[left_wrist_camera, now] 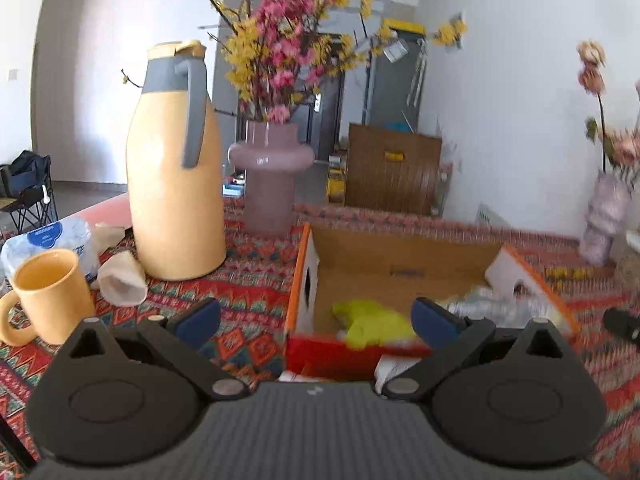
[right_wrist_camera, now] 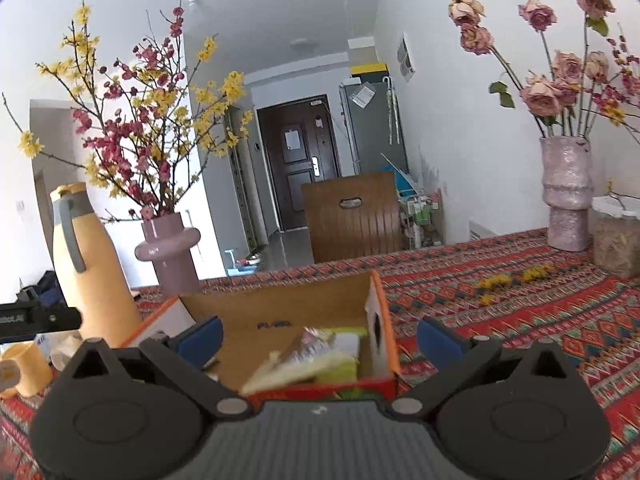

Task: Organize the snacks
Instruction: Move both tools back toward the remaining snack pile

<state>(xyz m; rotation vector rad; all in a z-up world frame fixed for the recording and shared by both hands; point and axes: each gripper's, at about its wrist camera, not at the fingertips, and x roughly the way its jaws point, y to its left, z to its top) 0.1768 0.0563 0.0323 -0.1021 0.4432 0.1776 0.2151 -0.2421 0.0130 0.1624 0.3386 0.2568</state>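
Observation:
An open cardboard box (left_wrist_camera: 400,256) with orange edges sits on the patterned tablecloth. Inside lie a yellow-green snack pack (left_wrist_camera: 372,320) and clear crinkly wrappers (left_wrist_camera: 492,304). My left gripper (left_wrist_camera: 316,320) hovers open just before the box's near red wall, nothing between its blue pads. The right wrist view shows the same box (right_wrist_camera: 280,304) from its other side, holding a pale yellow-green pack (right_wrist_camera: 316,364) and a silvery wrapper (right_wrist_camera: 308,344). My right gripper (right_wrist_camera: 318,340) is open over the box's near edge, empty.
A tall yellow thermos jug (left_wrist_camera: 176,176), a pink vase of flowers (left_wrist_camera: 272,184), a yellow mug (left_wrist_camera: 48,292) and a toppled cup (left_wrist_camera: 120,280) stand left of the box. A rose vase (right_wrist_camera: 566,192) and a jar (right_wrist_camera: 616,236) sit at the far right.

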